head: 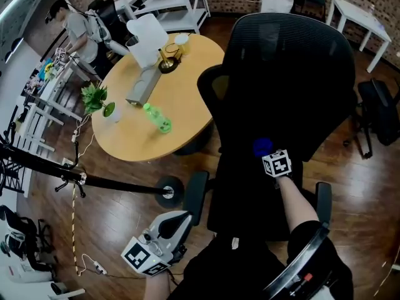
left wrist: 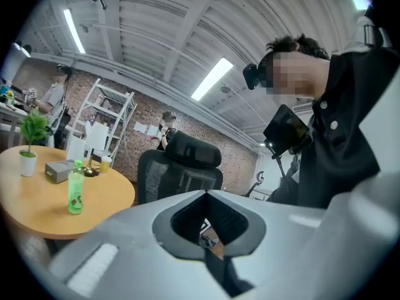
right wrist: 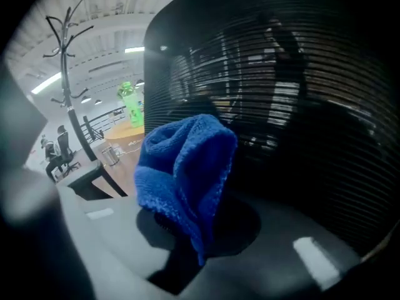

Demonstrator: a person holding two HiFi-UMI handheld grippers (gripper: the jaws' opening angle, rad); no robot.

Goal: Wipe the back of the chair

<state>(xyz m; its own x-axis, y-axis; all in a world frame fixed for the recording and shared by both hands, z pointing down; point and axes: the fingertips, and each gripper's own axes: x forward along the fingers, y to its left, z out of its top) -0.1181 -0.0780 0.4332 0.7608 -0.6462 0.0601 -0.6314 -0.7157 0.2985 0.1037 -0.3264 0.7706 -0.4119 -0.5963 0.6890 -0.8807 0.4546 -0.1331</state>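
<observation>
The black mesh office chair (head: 294,74) stands right in front of me with its back turned to me. A bunched blue cloth (head: 262,147) rests against the lower part of that back, and my right gripper (head: 270,156) is shut on it. In the right gripper view the blue cloth (right wrist: 184,167) sticks up from the right gripper (right wrist: 187,230), close to the dark mesh (right wrist: 300,105). My left gripper (head: 178,222) hangs low at the left beside the seat, clear of the chair, shut and holding nothing. The left gripper (left wrist: 206,241) looks toward the chair (left wrist: 181,167).
A round wooden table (head: 187,92) left of the chair carries a green bottle (head: 157,117), a potted plant (head: 95,99) and a grey box (head: 142,86). A black stand pole (head: 94,181) lies across the floor at left. Another black chair (head: 378,111) sits at right; a person (head: 78,27) stands far left.
</observation>
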